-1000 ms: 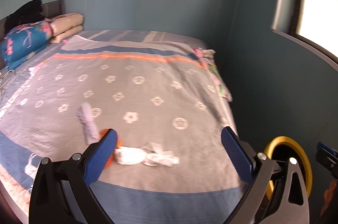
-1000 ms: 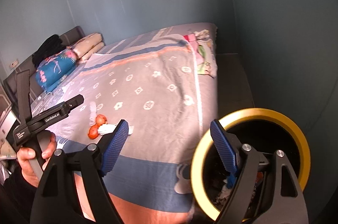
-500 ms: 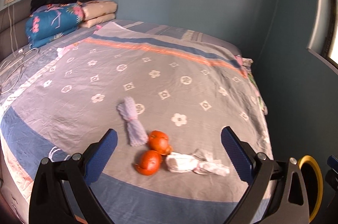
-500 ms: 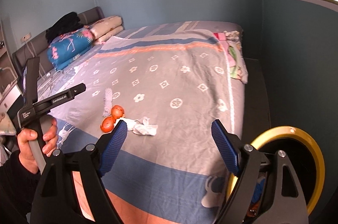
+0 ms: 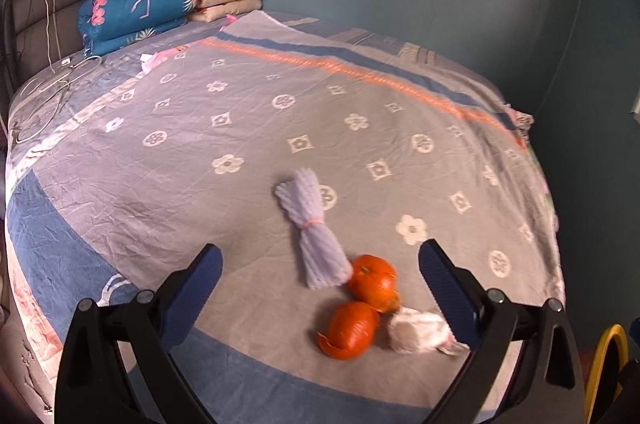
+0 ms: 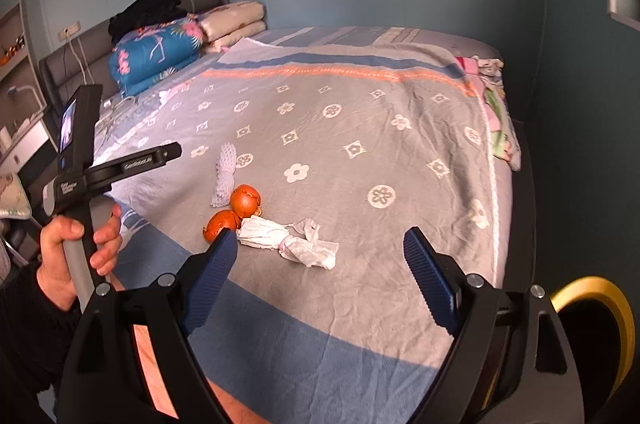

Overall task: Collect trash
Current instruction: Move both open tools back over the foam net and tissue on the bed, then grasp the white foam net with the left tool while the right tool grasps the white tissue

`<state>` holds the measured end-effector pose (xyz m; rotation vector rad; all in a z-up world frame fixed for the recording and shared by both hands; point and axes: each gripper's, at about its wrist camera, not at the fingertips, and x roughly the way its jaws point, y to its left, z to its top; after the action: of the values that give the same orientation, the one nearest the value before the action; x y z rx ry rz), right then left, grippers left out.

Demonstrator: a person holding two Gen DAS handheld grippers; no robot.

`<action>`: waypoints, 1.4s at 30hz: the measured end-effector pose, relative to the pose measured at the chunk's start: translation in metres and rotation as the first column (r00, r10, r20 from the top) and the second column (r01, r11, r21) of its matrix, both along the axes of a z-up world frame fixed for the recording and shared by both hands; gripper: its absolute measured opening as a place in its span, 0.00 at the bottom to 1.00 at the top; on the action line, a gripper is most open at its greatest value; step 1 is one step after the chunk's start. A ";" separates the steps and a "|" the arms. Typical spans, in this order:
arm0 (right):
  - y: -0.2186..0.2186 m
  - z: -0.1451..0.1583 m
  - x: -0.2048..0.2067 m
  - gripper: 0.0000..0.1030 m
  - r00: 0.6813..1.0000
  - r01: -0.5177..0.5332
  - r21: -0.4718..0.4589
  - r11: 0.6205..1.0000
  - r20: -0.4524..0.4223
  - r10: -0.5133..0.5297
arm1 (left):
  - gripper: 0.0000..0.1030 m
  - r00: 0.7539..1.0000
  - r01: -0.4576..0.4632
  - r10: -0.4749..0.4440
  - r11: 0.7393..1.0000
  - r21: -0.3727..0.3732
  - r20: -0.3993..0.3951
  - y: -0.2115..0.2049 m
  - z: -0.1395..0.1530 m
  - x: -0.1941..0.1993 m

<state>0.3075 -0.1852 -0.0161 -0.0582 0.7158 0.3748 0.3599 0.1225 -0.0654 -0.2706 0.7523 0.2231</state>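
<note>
Closer now, the left gripper [image 5: 320, 264] hovers, jaws apart, over the bed [image 5: 280, 127], where two orange peels [image 5: 372, 282] touch a foam net [image 5: 316, 232]. Its right finger hides part of the crumpled tissue [image 5: 416, 334]. Right gripper [image 6: 320, 252] jaws apart; bin [image 6: 600, 308] cut off.

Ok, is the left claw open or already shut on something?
Open. The left claw has its blue pads spread wide apart with nothing between them; the orange peels lie on the bedspread beyond.
</note>
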 end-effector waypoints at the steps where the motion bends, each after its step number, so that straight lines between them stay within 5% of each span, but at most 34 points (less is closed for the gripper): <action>1: 0.005 -0.005 0.005 0.79 1.000 -0.017 -0.008 1.000 -0.006 0.017 | 0.92 1.000 -0.004 0.004 1.000 0.009 -0.009 0.002 -0.004 0.006; 20: 0.078 -0.123 0.093 0.79 0.978 -0.155 -0.200 0.967 -0.167 0.122 | 0.92 0.973 -0.082 0.071 0.996 -0.043 -0.218 0.038 -0.098 0.092; 33: 0.122 -0.166 0.124 0.72 0.934 -0.310 -0.226 0.924 -0.255 0.251 | 0.91 0.965 -0.003 -0.007 0.999 -0.038 -0.262 0.025 -0.124 0.129; 38: 0.140 -0.177 0.130 0.63 0.921 -0.349 -0.259 0.901 -0.274 0.278 | 0.76 0.966 0.012 -0.026 0.998 -0.055 -0.257 0.028 -0.126 0.129; 42: 0.144 -0.175 0.131 0.48 0.916 -0.351 -0.228 0.908 -0.285 0.282 | 0.41 0.969 0.019 -0.036 0.997 -0.071 -0.246 0.032 -0.124 0.129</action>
<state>0.4383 -0.0414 -0.1910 -0.4041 1.0070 0.6021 0.4888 0.1540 -0.1899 -0.3001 1.0120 0.2077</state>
